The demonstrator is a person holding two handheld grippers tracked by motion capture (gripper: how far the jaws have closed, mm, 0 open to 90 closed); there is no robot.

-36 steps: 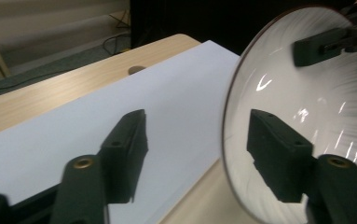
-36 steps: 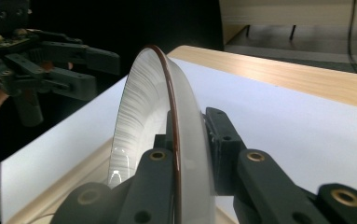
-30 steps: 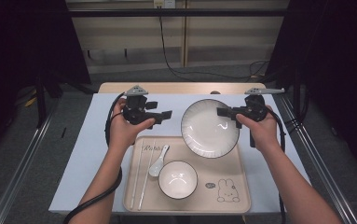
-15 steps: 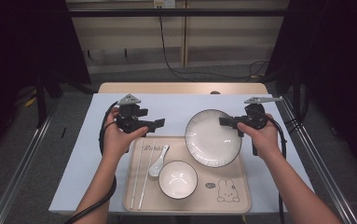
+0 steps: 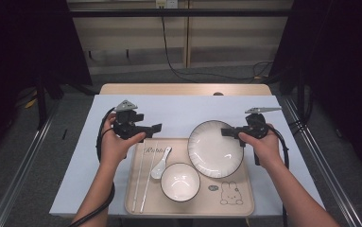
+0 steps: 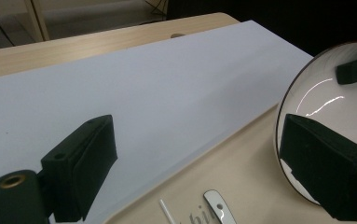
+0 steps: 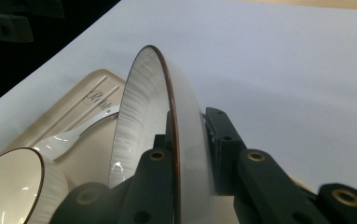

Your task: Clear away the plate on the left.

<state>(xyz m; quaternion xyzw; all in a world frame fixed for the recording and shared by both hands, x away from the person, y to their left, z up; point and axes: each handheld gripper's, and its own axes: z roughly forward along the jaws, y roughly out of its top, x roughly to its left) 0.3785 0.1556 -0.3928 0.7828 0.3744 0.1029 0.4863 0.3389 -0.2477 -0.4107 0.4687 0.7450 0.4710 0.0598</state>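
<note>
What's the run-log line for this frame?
right gripper: shut on plate rim | left gripper: open, empty, jaws just opening | plate over tray

The right gripper (image 7: pixel 185 154) covers the plate's (image 5: pixel 215 148) right rim, and its own view cuts the plate off at the bottom. The bowl (image 7: pixel 13 186) runs off that view's corner. The tray's (image 5: pixel 188 208) lettering is too small to read.

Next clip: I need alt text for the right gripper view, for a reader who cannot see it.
The right gripper clamps the rim of a white plate with a dark edge, seen edge-on, over a beige tray. On the tray lie a white spoon, chopsticks and a bowl; beyond is a pale table cover.
</note>
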